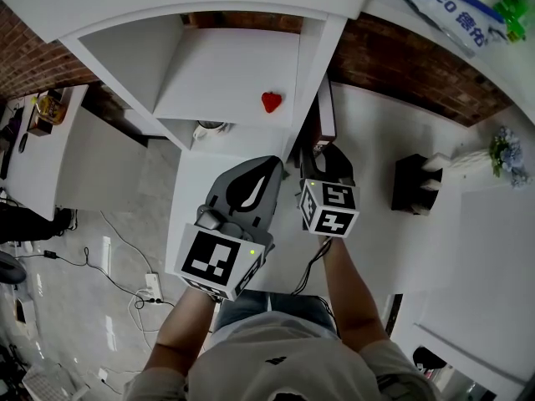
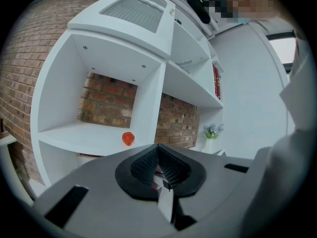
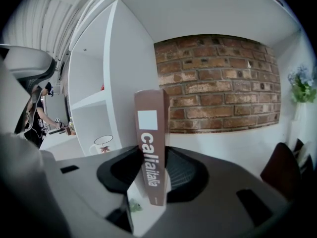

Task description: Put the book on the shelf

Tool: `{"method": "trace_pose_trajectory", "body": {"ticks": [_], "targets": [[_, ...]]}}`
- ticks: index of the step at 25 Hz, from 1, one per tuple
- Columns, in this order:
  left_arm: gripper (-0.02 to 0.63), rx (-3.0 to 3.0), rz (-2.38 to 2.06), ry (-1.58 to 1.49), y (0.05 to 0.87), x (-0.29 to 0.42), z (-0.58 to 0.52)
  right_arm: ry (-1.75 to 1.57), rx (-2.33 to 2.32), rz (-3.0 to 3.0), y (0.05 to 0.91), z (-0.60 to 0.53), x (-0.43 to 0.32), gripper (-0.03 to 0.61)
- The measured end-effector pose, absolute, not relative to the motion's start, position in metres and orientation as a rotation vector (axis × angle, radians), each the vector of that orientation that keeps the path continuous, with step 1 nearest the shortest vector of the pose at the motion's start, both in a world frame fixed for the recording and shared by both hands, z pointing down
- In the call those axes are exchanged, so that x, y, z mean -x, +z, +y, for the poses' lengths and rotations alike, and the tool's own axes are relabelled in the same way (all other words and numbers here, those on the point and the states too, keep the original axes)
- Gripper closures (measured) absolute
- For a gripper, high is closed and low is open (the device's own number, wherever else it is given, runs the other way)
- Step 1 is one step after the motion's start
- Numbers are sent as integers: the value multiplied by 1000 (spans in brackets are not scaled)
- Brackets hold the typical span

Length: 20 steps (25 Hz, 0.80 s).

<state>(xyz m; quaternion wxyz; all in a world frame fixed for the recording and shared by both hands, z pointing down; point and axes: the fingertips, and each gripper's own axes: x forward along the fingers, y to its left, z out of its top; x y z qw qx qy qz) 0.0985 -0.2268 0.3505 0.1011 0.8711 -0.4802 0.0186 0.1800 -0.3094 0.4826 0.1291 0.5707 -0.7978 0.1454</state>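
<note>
Book at the shelf, not yet let go

The white shelf unit (image 1: 236,80) stands against the brick wall. The brown book (image 3: 150,148) is already up at it, upright with its spine facing out, just beside a vertical divider at the mouth of the open bay backed by brick. The right gripper (image 3: 148,155) has its jaws closed on the book's covers near the bottom, so from where I stand the carrying looks done. Setting the book down and releasing it are what's left. I can't tell whether its lower edge already rests on the board. The left gripper (image 2: 158,148) hangs alongside with its jaws brought together and nothing in them. A small red strawberry (image 2: 128,138) sits alone in the next compartment over, well clear of the book.
</note>
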Motion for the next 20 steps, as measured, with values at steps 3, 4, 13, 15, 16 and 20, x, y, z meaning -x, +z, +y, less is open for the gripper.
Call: {"method": "trace_pose_trajectory", "body": {"ticks": [3,4,13,15,16,20], "targets": [[603,-2580,-1410,53,349,-102,-224,430,-1661,-2328,481,-302,-185,426],[603,-2583,-1407,52,349,-103,-223,430,-1662,-2330,479,-300,-187,426],[603,-2630,-1364,38,342,-118,-210,378,-1684,-2355,454,-275,-202,426],[603,-2643,-1351,32,340,-121,-206,362,-1687,-2355,447,-268,-205,426],[603,-2649,-1345,31,339,-123,-204,355,-1689,-2356,443,-264,-206,426],[603,-2675,-1317,21,333,-129,-195,343,-1705,-2363,427,-249,-212,426]]}}
